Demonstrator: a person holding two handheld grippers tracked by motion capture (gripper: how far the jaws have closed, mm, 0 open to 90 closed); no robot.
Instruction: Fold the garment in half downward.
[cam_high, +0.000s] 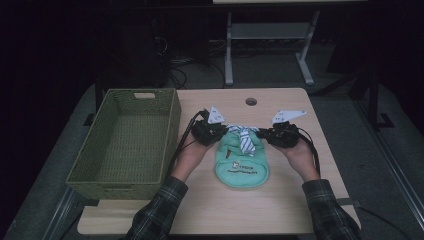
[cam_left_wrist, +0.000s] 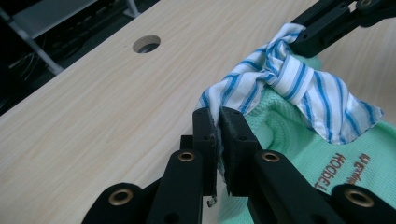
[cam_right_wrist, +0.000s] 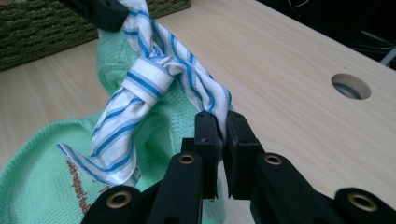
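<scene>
A small mint-green garment (cam_high: 242, 169) with printed lettering lies on the wooden table (cam_high: 280, 210), between the two hands. A blue-and-white striped tie (cam_high: 246, 140) is knotted at its collar. My left gripper (cam_high: 226, 131) is shut on the left end of the striped collar (cam_left_wrist: 299, 84), with the cloth pinched between its pads (cam_left_wrist: 219, 122). My right gripper (cam_high: 260, 133) is shut on the right end of the striped collar (cam_right_wrist: 149, 88), and fabric shows between its pads (cam_right_wrist: 221, 125). The collar is drawn up off the green knit (cam_left_wrist: 289, 140), which bunches beneath it (cam_right_wrist: 42, 186).
A green woven basket (cam_high: 75, 172) with nothing in it stands at the table's left, close to my left hand. A round cable hole (cam_high: 251, 101) sits near the far edge. Bare wood lies in front of the garment. Another table's metal legs (cam_high: 229, 55) stand beyond.
</scene>
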